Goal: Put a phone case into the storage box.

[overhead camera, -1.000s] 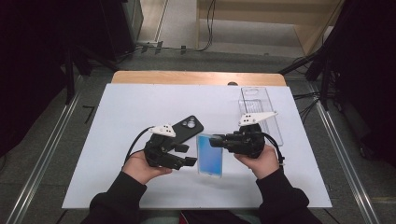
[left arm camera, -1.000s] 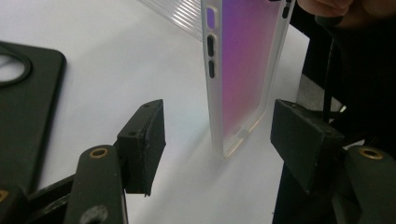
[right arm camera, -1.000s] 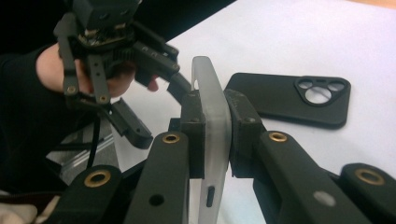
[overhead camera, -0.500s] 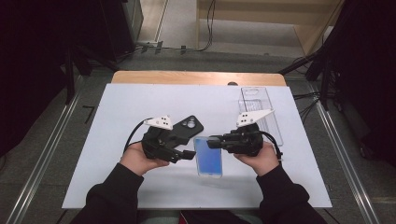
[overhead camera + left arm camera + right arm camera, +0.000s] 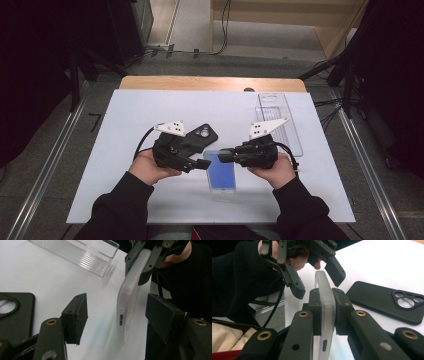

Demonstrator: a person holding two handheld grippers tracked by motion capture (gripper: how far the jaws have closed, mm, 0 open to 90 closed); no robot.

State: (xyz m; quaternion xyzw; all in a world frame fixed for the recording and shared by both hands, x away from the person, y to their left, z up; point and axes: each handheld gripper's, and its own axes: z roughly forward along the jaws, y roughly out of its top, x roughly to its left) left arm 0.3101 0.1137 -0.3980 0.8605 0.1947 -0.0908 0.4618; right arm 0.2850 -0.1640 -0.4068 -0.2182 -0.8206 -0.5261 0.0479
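A phone (image 5: 221, 172) with a blue screen, in a frosted clear case, is at the middle of the white table (image 5: 125, 115). My right gripper (image 5: 225, 156) is shut on its upper edge; in the right gripper view both pads clamp the phone (image 5: 324, 290) at the right gripper (image 5: 327, 310). My left gripper (image 5: 202, 160) is open. Its jaws stand on either side of the phone (image 5: 130, 295) without touching it, as the left gripper (image 5: 120, 315) shows. A black phone case (image 5: 202, 134) lies flat just behind the left hand.
A clear plastic tray (image 5: 277, 117) sits at the back right of the table, also the clear plastic tray (image 5: 80, 252) ahead of the left gripper. The black case (image 5: 384, 302) lies right of the held phone. A wooden edge (image 5: 210, 82) borders the table's far side.
My left gripper has shifted slightly away from the person and stays open beside the phone. The right gripper and the phone have kept still.
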